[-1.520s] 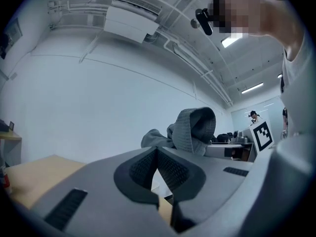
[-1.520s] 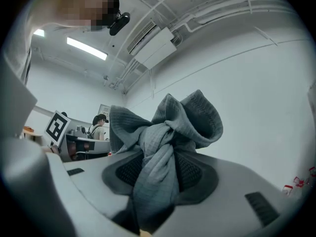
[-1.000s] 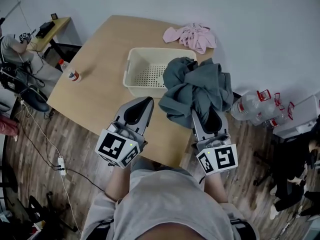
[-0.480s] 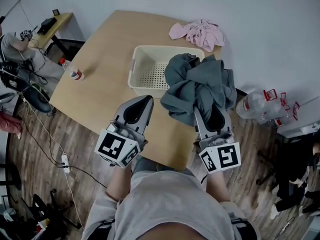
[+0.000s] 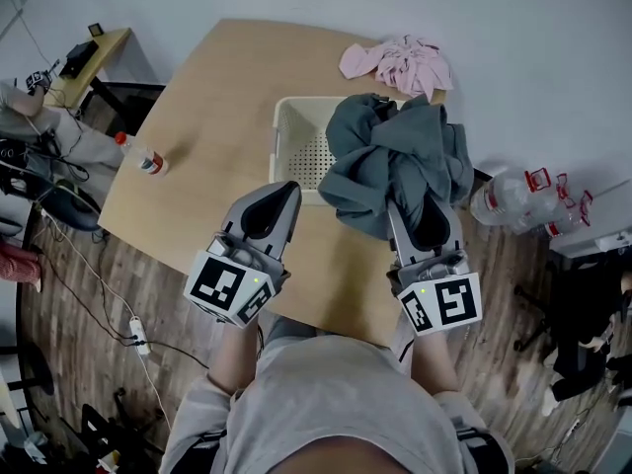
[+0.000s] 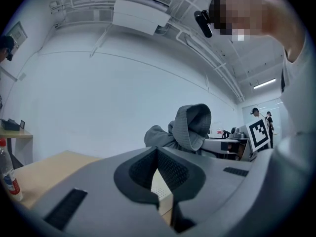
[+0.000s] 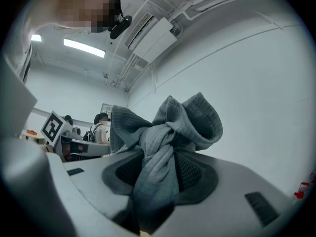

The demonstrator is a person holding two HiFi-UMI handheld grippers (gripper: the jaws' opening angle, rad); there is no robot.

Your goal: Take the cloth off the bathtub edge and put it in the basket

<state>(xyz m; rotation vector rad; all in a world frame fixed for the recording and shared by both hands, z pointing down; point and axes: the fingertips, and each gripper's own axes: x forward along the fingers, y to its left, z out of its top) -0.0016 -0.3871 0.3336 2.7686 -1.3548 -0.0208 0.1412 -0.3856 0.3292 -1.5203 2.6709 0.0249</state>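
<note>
1. The right gripper (image 7: 157, 169) is clenched on a bunched grey cloth (image 5: 395, 161). The right gripper view shows a thick twist of the fabric pinched between its pads, so the jaws stand wide around it.
2. The left gripper (image 5: 289, 188) is closed with its tips meeting and nothing between them. It sits alongside the right one, well clear of the cloth.
3. The cloth billows up and forward from the right gripper's tips and covers the right part of the cream basket (image 5: 284, 141), which lies just ahead of both grippers on the wooden table (image 5: 217, 97). No bathtub edge shows in any view, so the lift-off looks done and the drop is what remains.
4. Risk, spill-over: folds hang on the near and right sides of the bundle. If the jaws let go here, part could drape over the basket's rim or slide onto the table.
5. Risk, snagging: a trailing fold could catch the rim and drag the light basket along.
6. Risk, blind release: from the head view the bundle hides much of the basket, so the release point is hard to judge.
7. Risk, collision: the left gripper's tips are close to the basket's near wall, and pushing forward could shove it toward the pink cloth (image 5: 400, 65) beyond.
</note>
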